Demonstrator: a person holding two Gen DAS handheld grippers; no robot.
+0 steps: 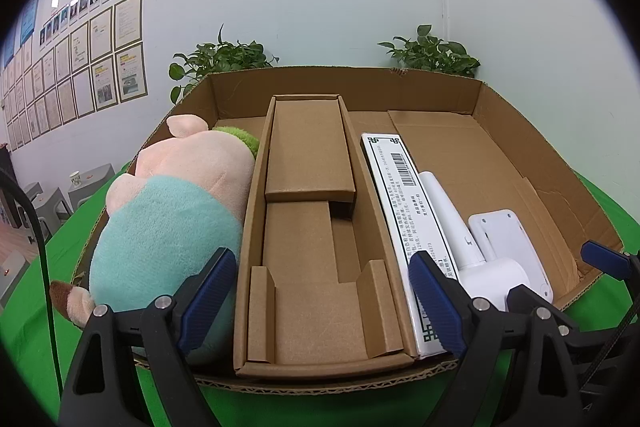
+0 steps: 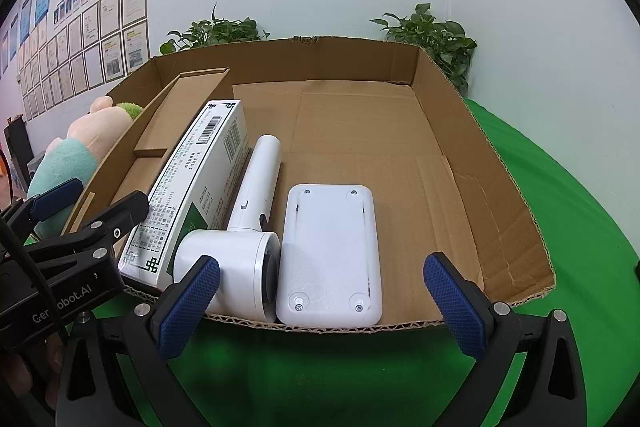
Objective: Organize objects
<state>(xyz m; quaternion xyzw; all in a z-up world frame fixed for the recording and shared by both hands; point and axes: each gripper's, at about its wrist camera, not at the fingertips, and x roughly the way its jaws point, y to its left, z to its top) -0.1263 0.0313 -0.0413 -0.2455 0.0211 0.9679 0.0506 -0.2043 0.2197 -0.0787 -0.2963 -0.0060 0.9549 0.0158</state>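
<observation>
Shallow cardboard tray on a green worktop, with both grippers held at its near edge.

Ranged from left edge rightward: plush pig, brown insert box, printed carton, white hair dryer, white plate. Left gripper and right gripper are shown wide apart, gripping nothing.

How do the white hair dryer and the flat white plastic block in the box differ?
The hair dryer is rounded, with a long handle running toward the back wall; the plastic block is a flat slab with rounded corners. The block shows four screws; the dryer shows none. Both are white and lie side by side on the cardboard box floor.
</observation>
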